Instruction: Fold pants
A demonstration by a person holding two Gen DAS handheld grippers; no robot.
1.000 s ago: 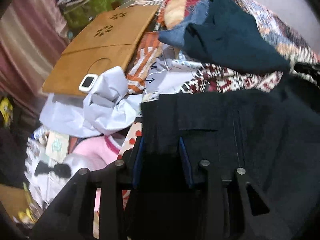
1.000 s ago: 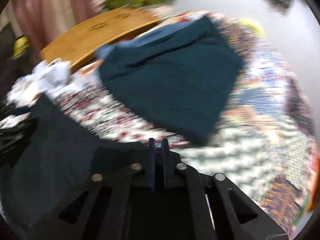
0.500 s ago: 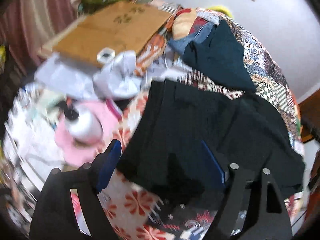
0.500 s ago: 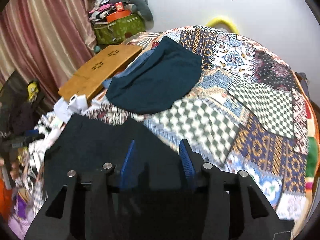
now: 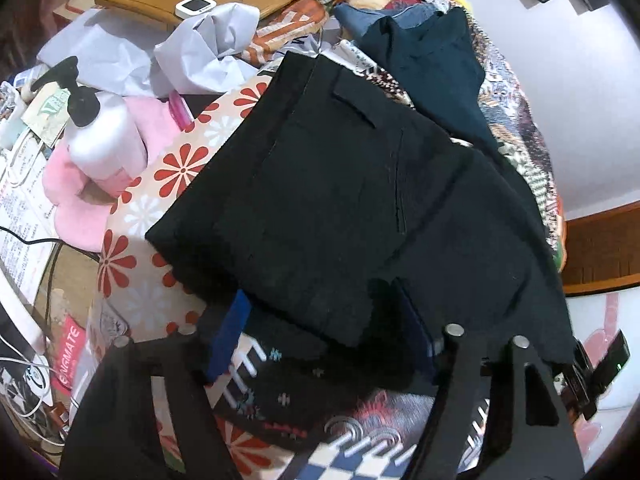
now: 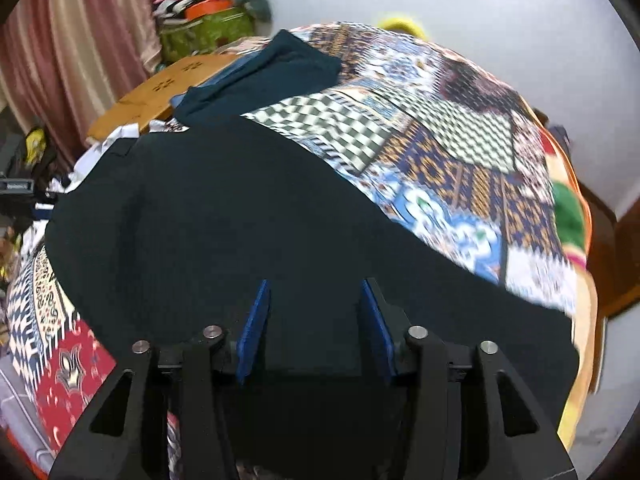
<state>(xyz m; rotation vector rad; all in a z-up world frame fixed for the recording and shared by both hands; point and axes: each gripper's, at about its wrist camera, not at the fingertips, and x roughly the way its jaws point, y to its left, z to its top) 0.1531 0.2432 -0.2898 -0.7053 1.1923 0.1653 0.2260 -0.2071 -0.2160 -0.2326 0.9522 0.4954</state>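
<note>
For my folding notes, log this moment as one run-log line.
task: fold pants | black pants: laid on patchwork bedspread, partly folded | left gripper: open, just narrowing, over pants edge | right gripper: open, just widening, above pants

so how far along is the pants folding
Partly done. The black pants lie on the patterned bedspread with one layer already doubled over. Nothing is in hand: the left claw and right claw both stand open over the cloth, the left's jaws having just narrowed, the right's widened. Left: at least one more fold.
</note>
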